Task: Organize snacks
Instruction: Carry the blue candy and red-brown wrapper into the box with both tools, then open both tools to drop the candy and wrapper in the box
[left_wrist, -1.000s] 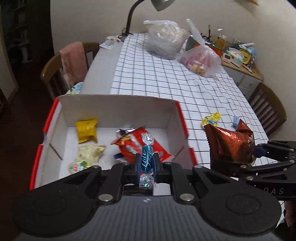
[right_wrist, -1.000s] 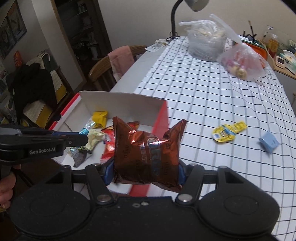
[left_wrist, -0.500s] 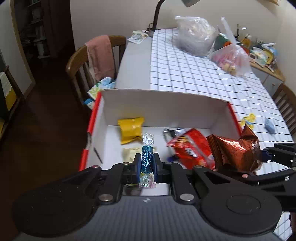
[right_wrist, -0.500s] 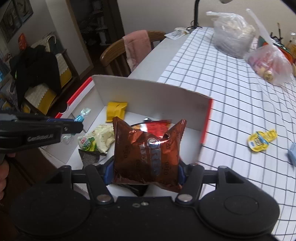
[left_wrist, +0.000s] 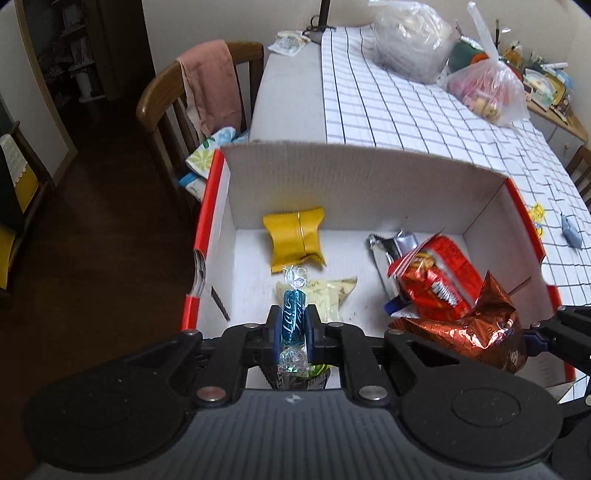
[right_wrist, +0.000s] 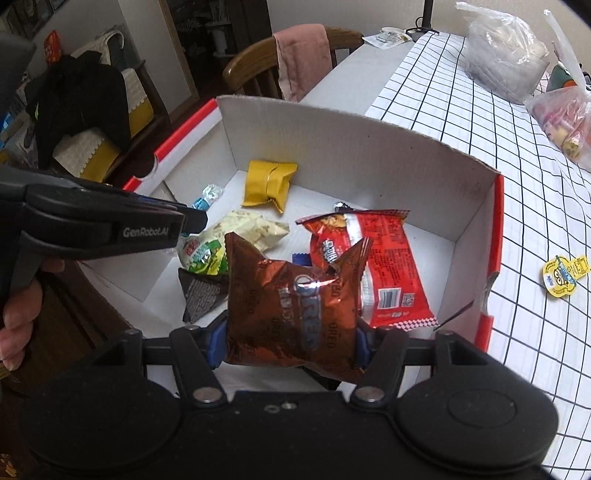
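"OREO" on brown packet (right_wrist: 295, 310); "GenRobot.AI" on left gripper (right_wrist: 192, 221)

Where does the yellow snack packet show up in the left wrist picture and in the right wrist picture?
Left wrist view: the yellow snack packet lies just above centre, on the box floor near the back wall.
Right wrist view: the yellow snack packet sits upper centre-left, again near the back wall.
Shared landmark: the white cardboard box with red edges, which holds it in both.
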